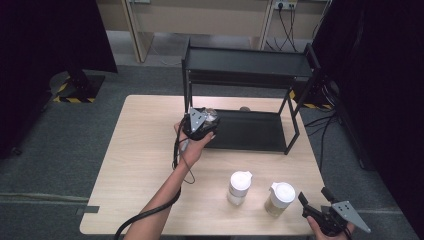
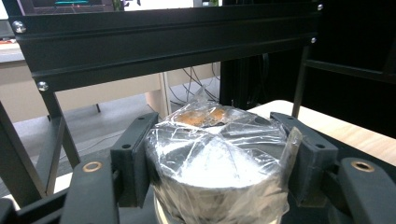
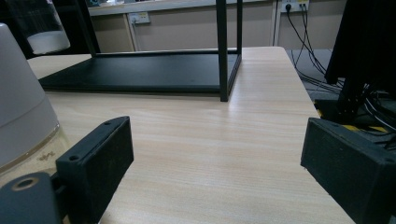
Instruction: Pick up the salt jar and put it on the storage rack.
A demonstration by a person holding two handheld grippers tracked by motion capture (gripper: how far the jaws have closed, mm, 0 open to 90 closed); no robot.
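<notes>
Left gripper clamps a plastic-wrapped round container by its sides, jaws pressing the wrap, and carries it upright at the left front of the black rack, probably bound for its lower shelf. Right gripper rests at the table's near right corner, jaws wide and empty, beside two lidded jars, likely next.

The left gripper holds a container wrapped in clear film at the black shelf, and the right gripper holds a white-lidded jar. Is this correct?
Not quite. The right gripper holds nothing: the right gripper view shows open jaws over bare table. The left gripper does hold the wrapped container at the black shelf.
</notes>
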